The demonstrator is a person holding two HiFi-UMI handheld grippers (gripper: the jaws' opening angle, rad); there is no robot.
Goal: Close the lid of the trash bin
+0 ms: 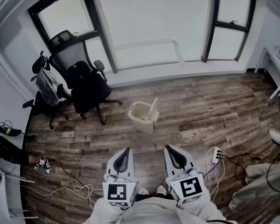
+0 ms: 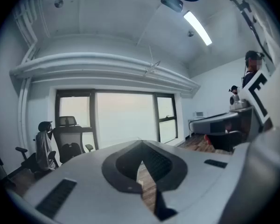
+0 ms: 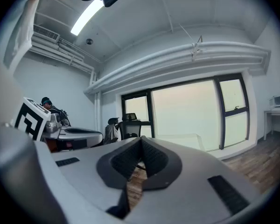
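Two tools, our left gripper [image 1: 126,151] and right gripper [image 1: 170,149], hang with jaws clenched on nothing because the trash bin [image 1: 142,117], lid [image 1: 153,106] raised, stands well ahead on the floor [image 1: 203,113].

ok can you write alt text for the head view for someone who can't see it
A small cream trash bin stands on a wooden floor with its lid standing up open. The left claw and right claw, both shut and empty, are held low in front, apart from it. Behind it, black office chairs stand by the windows.
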